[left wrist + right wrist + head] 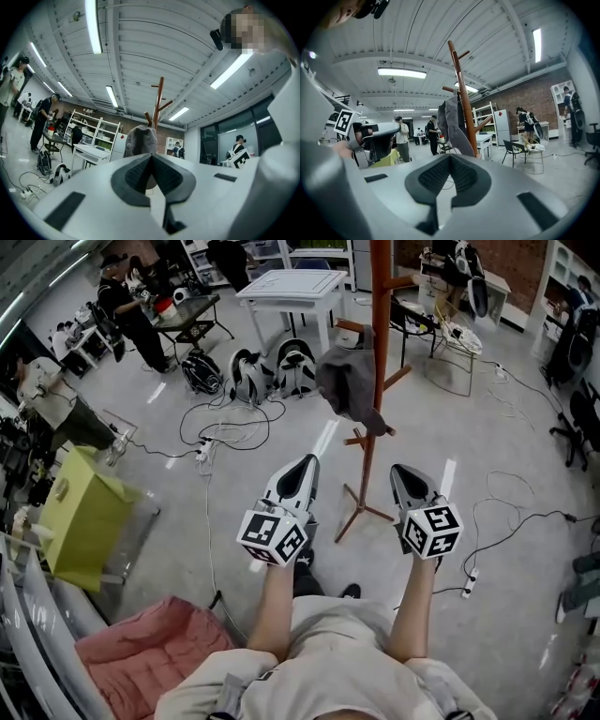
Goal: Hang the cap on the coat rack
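Observation:
A grey cap (349, 381) hangs on a peg of the brown wooden coat rack (380, 334), whose feet stand on the floor ahead of me. My left gripper (307, 463) is held low and left of the rack's base, shut, with nothing in it. To the right of the base is my right gripper (401, 471), also shut and empty. Both are well short of the cap. In the left gripper view the closed jaws (151, 157) point at the cap (140, 140) and the rack (159, 103). In the right gripper view the cap (452, 119) hangs beside the pole (461, 93).
A white table (291, 287) and bags (272, 371) stand behind the rack, with cables (225, 432) across the floor. A yellow-green box (80, 517) and a pink cushion (150, 652) are at my left. A chair (455, 343) is at the right, a person (127, 306) far left.

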### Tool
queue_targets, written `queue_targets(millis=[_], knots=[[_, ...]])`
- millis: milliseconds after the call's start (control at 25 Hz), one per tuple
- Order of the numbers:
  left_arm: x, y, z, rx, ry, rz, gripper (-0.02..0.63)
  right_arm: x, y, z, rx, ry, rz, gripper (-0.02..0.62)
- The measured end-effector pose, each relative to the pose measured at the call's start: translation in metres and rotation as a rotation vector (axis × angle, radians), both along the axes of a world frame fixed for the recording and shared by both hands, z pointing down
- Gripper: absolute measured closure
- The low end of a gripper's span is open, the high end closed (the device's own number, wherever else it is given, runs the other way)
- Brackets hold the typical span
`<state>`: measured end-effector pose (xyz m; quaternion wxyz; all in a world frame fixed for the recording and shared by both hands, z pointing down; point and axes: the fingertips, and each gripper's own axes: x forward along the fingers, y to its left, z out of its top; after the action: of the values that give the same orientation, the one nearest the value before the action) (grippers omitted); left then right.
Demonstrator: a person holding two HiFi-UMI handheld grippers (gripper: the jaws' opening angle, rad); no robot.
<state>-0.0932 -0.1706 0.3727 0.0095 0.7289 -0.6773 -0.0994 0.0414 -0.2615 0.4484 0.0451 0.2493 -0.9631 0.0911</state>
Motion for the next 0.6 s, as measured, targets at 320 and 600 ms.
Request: queue_targets(millis=[320, 600], knots=[[-0.015, 0.005, 0.010, -0.005, 0.050, -0.060, 0.600, 0.002, -0.004, 0.010, -0.022, 0.044, 0.016, 0.594], [-0.025, 0.007, 0.012, -0.016, 0.044, -0.087, 0.600, -0.008, 0.000, 0.005, -0.010, 0.014, -0.009, 0.594]])
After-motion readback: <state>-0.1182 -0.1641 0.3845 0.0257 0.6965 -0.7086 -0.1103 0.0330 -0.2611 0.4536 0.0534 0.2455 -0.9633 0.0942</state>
